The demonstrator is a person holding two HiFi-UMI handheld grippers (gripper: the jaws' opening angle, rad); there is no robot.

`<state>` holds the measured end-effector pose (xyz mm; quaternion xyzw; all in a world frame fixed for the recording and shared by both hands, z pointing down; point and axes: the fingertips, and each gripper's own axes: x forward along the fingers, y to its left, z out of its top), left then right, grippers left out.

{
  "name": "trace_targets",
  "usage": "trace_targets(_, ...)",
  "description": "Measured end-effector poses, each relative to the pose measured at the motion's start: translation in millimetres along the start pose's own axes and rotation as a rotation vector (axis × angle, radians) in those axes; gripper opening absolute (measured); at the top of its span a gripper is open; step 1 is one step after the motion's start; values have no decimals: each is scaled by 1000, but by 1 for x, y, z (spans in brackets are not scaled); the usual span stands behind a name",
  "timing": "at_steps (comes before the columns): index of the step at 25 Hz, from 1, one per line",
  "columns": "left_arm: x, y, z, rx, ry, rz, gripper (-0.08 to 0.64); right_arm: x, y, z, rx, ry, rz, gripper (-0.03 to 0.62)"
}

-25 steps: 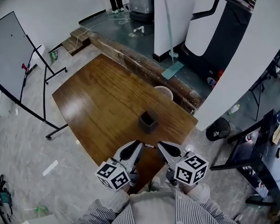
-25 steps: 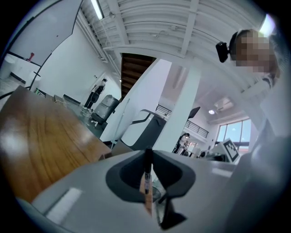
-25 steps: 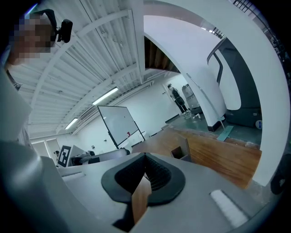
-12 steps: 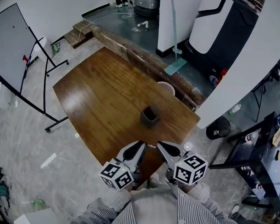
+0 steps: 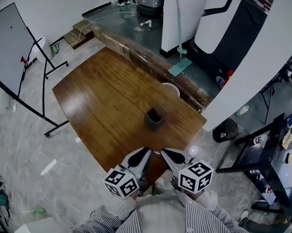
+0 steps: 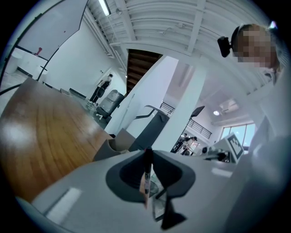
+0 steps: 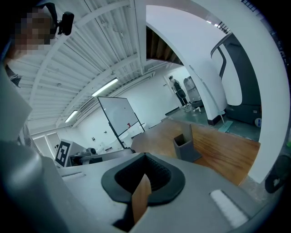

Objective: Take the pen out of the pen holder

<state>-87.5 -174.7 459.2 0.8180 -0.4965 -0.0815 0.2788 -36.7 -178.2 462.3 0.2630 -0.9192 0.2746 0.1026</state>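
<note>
left gripper (image 5: 145, 153), grey two-jaw tool with marker cube: jaws drawn nearly together and clamped on a slim dark pen (image 6: 147, 169), which stands upright between the pads, top end at the jaw tips. right gripper (image 5: 164, 153), matching: jaws closed to a thin slit, nothing in them; tip just beside the left one, over the near edge of the table. dark grey square pen holder (image 5: 154, 118): upright on the brown wooden table (image 5: 104, 93), towards its right side, well apart from both grippers. pen location: out of the holder, in the left jaws.
</note>
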Motion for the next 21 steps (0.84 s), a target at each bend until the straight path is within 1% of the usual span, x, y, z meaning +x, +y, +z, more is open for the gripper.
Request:
trace_targets(4, -3, -2, -7, -9, 15, 1, 51, 0, 3, -5, -10, 18, -4, 0)
trace_targets(9, -4, -1, -6, -4, 13, 3, 50, 0, 3, -6, -21, 29, -10, 0)
trace_targets(16, -4, -4, -2, 13, 9, 10, 49, -2, 2, -3, -6, 18, -10, 0)
trace_targets(21, -6, -6, -3, 0, 15, -1, 50, -2, 2, -3, -1, 12, -15, 0)
